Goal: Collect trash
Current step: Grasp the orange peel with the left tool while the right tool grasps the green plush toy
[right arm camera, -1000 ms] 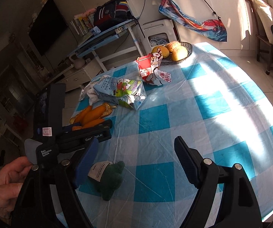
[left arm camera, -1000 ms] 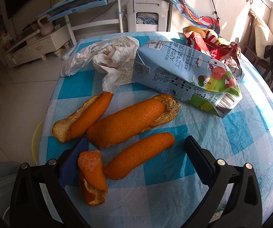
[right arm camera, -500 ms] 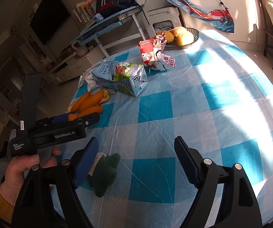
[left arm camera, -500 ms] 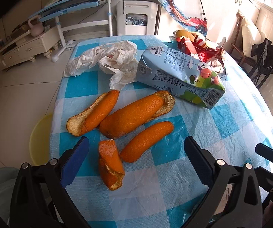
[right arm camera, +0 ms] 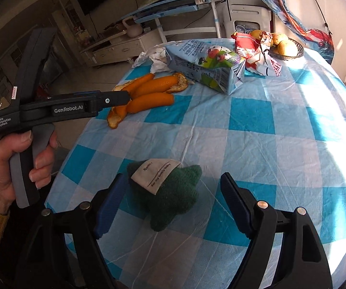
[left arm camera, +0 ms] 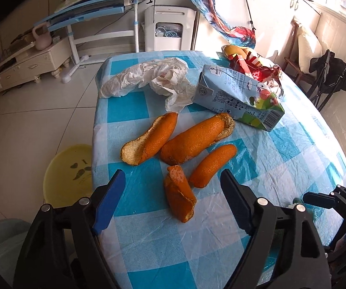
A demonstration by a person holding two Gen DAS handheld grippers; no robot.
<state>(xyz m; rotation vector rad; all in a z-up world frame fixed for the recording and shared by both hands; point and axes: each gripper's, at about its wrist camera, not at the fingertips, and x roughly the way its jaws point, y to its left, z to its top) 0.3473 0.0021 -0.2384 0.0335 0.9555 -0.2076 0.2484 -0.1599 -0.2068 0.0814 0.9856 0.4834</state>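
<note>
1. Your left claw (left arm camera: 173,192) is closing with the near peel (left arm camera: 179,198) between its fingers, but the pads are not on it yet, so it holds nothing. Keep it centred over that curled piece before you finish the squeeze.

2. The other peels (left arm camera: 192,142) lie just beyond it, three long strips close together in the middle of the counter (left arm camera: 148,240). The nearest strip almost touches your target on its right. Come in so the right finger (left arm camera: 235,202) slips between them and you lift one piece only.

3. The peel is curled and stands on edge. Pinch across its folded sides and let the tips reach the cloth, or it may flip away.

4. Your right claw (right arm camera: 170,204) is also closing, around the green toy (right arm camera: 170,197) at the near edge of the counter; its pads look clear of the toy, so nothing is gripped. I judge the toy is not trash. Think before you take it.

5. Further trash waits at the far side: the carton (left arm camera: 238,96) on its side, the tissue (left arm camera: 153,79) to its left and the red wrapper (left arm camera: 257,65) behind it. The fruit bowl (right arm camera: 286,48) stays.

6. A yellow bin (left arm camera: 67,171) stands on the floor off the left edge, likely your drop point.
</note>
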